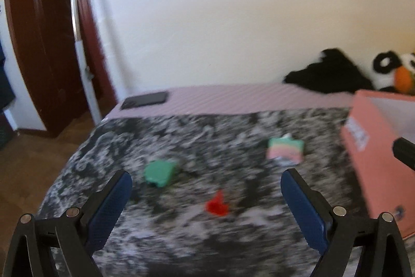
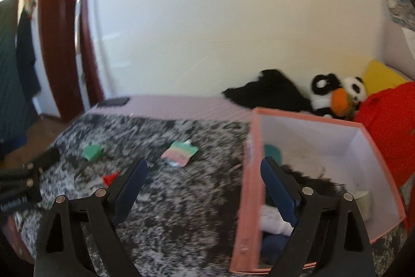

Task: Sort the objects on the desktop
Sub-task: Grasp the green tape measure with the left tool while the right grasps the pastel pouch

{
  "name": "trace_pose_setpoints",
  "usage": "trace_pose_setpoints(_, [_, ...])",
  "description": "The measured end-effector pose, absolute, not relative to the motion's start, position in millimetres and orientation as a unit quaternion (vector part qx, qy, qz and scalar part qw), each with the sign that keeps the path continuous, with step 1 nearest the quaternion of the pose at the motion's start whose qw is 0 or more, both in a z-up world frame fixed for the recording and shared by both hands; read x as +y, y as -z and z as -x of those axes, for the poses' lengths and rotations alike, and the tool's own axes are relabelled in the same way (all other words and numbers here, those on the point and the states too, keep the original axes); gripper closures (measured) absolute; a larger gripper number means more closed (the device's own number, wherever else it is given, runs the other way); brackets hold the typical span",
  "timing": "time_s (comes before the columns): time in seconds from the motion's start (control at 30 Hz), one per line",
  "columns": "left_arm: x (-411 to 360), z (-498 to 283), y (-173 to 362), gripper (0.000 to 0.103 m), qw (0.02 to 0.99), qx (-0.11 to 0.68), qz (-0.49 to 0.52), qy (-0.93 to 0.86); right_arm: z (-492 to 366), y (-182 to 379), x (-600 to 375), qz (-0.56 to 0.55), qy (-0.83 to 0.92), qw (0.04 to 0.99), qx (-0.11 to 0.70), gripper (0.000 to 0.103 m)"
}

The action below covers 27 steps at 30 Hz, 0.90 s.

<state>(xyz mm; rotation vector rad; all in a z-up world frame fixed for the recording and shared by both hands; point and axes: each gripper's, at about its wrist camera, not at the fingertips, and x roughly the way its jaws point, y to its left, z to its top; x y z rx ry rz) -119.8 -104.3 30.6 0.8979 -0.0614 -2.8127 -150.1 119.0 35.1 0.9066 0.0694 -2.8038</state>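
A green block (image 1: 160,172), a red scrap (image 1: 217,204) and a pastel packet (image 1: 285,151) lie loose on the speckled surface (image 1: 181,238), left of the pink box (image 2: 247,173). Both grippers, left (image 1: 206,199) and right (image 2: 205,188), hover released, empty. Blur, perhaps from motion, risks a mistimed pinch on the flat scrap.

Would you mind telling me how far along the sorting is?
Several things already lie in the pink box. Nothing is in hand: both grippers' jaws are open and empty. The green piece, red piece and striped packet remain on the blanket.
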Motion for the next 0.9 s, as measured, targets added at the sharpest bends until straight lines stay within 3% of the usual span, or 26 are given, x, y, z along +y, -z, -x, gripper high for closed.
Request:
trace_pose_setpoints(0.33, [-181,185,38,0.007,0.031,-0.027,-0.352,0.935,224,75,61,-0.427,0.899,0.093,0.030,0.010])
trace_pose_setpoints(0.47, [-199,219,72,0.007,0.020,-0.006,-0.389,0.921,263,124,60,-0.484,0.872,0.075,-0.011,0.009])
trace_pose_setpoints(0.53, [-207,236,91,0.007,0.022,-0.001,-0.408,0.913,277,132,53,-0.477,0.876,0.070,-0.005,0.001])
trace_pose_setpoints(0.9, [-229,292,140,0.008,0.026,0.025,-0.433,0.901,358,138,26,-0.455,0.890,0.031,-0.003,0.000])
